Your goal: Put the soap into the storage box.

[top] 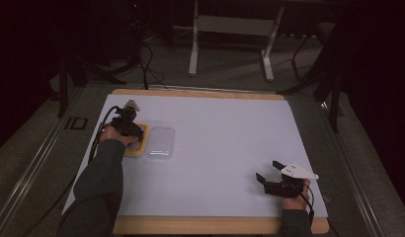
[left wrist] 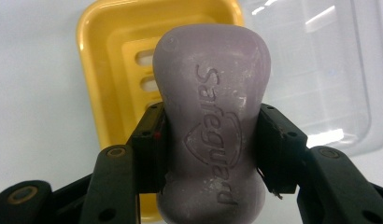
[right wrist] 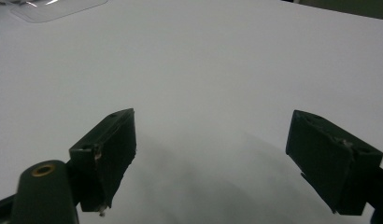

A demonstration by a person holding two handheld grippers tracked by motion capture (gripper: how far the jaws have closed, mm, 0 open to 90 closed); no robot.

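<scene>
Done: left gripper clamps the soap bar above the yellow dish.
Left: probably setting it down; clear lid beside.
Right gripper: wide open, empty.

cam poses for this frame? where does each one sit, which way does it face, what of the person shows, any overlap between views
High view: above the person's side, facing forward and down on the white-topped table; both forearms enter from below, left gripper, right gripper.
Left gripper view: on the left gripper, looking down its jaws, clamped on a purple embossed soap bar over the yellow plastic soap dish.
Right gripper view: on the right gripper, jaws apart, facing bare tabletop.
Shared: the clear plastic lid appears in all three.
</scene>
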